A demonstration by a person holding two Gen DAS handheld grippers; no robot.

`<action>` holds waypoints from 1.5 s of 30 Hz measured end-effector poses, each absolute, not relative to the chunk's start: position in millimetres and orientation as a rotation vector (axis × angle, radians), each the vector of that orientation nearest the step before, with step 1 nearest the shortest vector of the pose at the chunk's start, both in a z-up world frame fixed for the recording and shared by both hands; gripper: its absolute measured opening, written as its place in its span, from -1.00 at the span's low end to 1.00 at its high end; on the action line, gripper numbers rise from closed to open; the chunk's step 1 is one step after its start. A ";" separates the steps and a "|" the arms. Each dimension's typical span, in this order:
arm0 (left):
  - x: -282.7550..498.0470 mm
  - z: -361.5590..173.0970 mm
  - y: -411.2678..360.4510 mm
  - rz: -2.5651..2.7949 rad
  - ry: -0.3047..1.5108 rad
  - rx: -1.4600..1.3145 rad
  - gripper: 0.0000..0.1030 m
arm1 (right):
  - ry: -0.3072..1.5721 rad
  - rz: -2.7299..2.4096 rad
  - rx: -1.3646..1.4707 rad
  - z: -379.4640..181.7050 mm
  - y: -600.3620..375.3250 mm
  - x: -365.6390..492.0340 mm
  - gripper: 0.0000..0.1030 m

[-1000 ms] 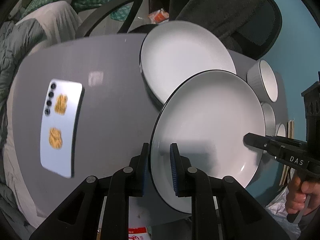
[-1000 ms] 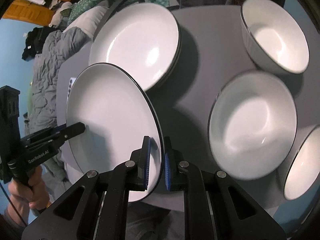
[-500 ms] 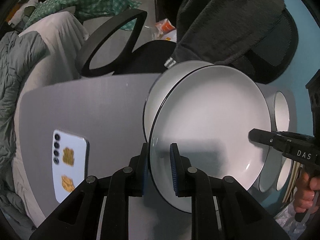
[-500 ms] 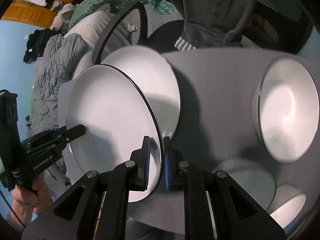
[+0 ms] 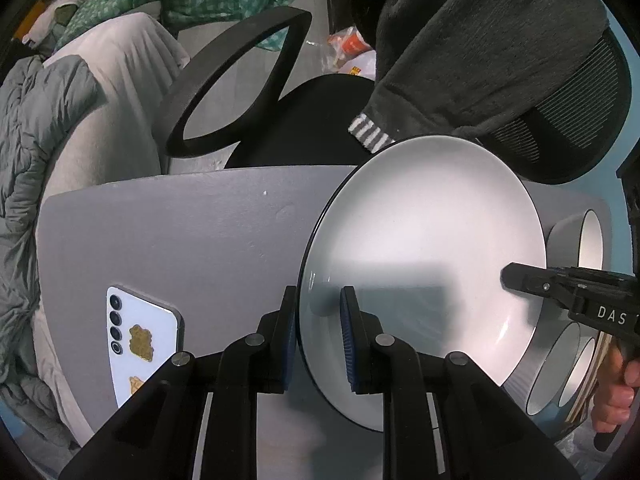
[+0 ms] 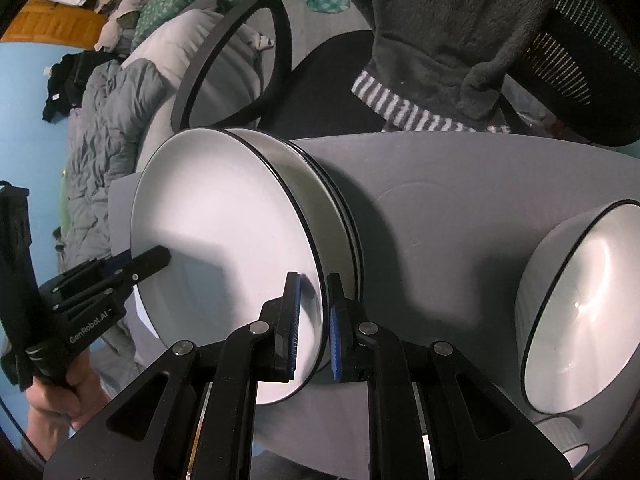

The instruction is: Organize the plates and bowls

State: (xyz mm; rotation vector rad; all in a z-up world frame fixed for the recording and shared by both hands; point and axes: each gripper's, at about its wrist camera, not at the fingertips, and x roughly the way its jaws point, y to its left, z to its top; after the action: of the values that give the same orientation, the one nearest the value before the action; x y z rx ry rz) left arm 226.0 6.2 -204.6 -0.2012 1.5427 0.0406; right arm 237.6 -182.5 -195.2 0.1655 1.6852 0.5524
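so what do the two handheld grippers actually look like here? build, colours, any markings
Both are matte black plastic. The left gripper and right gripper each have two angular linkage arms with triangular cut-outs and silver pivot pins, ending in blue ribbed pads. Seen from the opposite camera, the right gripper's body reads "DAS" in white and the left's reads "GenRobot.AI". Each has a black pistol-style handle. No cables or sleeves visible.

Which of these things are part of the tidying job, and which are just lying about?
Part of the job:
- held plate, clamped by the left tongs and right tongs
- plate stack beneath it
- bowl

Lying about:
- phone
- office chair
- dark garment
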 end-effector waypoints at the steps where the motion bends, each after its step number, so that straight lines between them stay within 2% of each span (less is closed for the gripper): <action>1: 226.3 -206.8 5.3 0.045 1.548 -0.199 -0.63 | 1.692 0.550 0.164 -197.0 -182.6 237.9 -0.75; 9: 230.2 -213.7 -0.3 0.038 1.564 -0.171 -0.61 | 1.711 0.548 0.138 -198.9 -181.1 245.0 -0.75; 12: 229.6 -214.2 -4.0 0.032 1.560 -0.138 -0.58 | 1.720 0.547 0.119 -198.1 -178.5 245.4 -0.69; 20: 225.3 -211.2 -6.5 0.027 1.558 -0.137 -0.48 | 1.747 0.532 0.114 -192.2 -173.1 243.2 -0.37; 35: 199.7 -186.2 -14.2 -0.006 1.494 -0.145 -0.34 | 1.684 0.451 0.056 -178.0 -169.9 229.7 -0.33; 39: 192.6 -177.6 -18.0 -0.011 1.472 -0.160 -0.23 | 1.652 0.429 0.029 -170.9 -170.4 221.0 -0.33; 40: 190.0 -174.2 -19.9 -0.016 1.465 -0.159 -0.23 | 1.642 0.414 0.007 -168.9 -170.2 218.7 -0.20; 41: 188.4 -171.9 -20.9 -0.020 1.462 -0.157 -0.23 | 1.622 0.402 -0.017 -165.7 -171.1 215.4 -0.17; 45: 179.6 -160.2 -27.5 -0.037 1.443 -0.159 -0.22 | 1.585 0.394 -0.026 -153.9 -177.3 203.2 -0.17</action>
State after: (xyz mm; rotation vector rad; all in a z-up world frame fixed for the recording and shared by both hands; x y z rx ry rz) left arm 179.6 -27.5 -160.2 -0.1591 1.4435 -0.0374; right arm 203.2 -177.3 -153.9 -0.0256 1.5846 0.3936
